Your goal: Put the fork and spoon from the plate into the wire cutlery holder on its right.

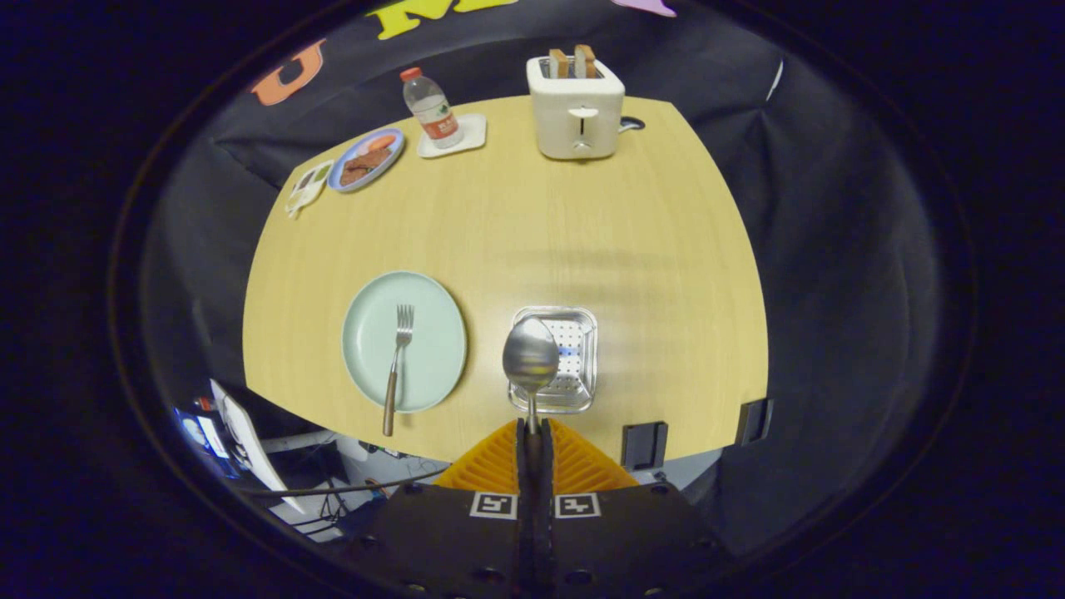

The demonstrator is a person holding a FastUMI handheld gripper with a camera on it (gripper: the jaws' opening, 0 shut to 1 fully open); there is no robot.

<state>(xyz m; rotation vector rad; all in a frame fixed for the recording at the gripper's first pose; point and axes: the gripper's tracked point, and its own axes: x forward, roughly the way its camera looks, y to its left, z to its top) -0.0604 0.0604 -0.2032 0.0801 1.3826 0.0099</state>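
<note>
My tool (532, 433) grips the spoon (531, 359) by its handle, bowl poised over the holder (574, 353); fork (397, 366) left of holder.

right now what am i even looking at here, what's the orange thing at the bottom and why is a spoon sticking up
The camera rides on a hand-held gripper that a person carries. The orange ridged wedges are its two fingers, shut on the handle of a metal spoon, which hovers over the square wire cutlery holder. On the wooden table, left of the holder, a wood-handled fork lies on a pale green round plate. Farther off stand a white toaster, a plastic water bottle and a blue plate of food.
</note>
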